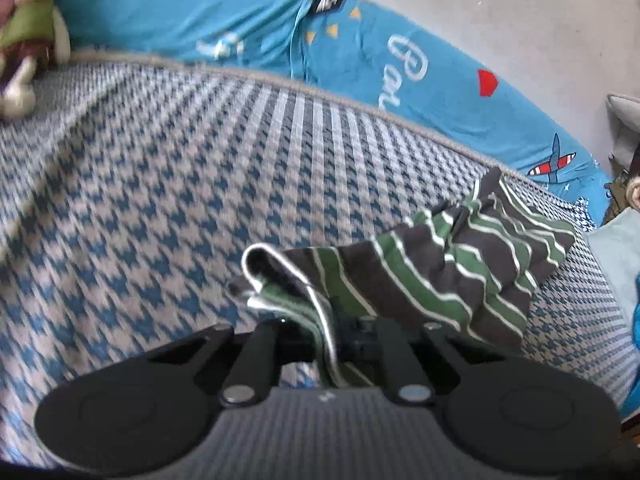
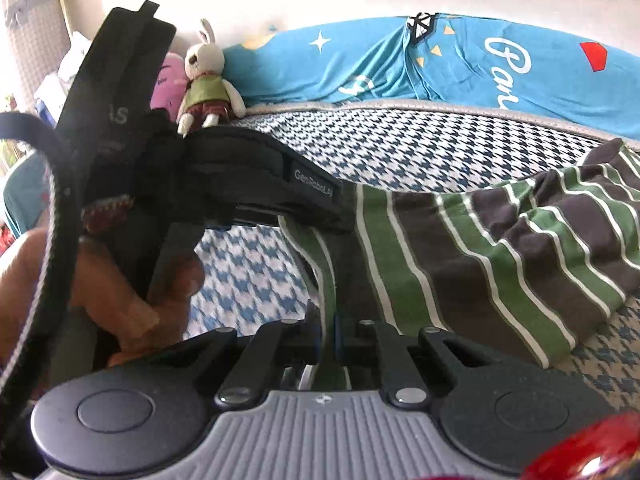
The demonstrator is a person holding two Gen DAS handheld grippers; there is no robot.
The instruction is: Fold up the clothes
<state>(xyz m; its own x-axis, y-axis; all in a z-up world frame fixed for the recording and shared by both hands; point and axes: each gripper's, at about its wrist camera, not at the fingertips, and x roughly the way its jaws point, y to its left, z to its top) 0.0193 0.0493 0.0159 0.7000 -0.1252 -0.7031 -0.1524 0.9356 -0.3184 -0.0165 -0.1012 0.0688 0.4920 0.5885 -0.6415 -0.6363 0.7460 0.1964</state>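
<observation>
Both grippers clamp striped garment (image 1: 420,280) | left gripper (image 1: 328,344); right gripper (image 2: 326,336)

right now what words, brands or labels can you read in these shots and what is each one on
"GenRobot.AI", small and soft, my best reading: on the black body of the left gripper, seen from the right wrist view.
"Par", white script cut off at the frame edge: on the blue sheet.
"AS", the end of a blurred word: on the black strap; the rest is unreadable.
Striped garment: no text.
</observation>
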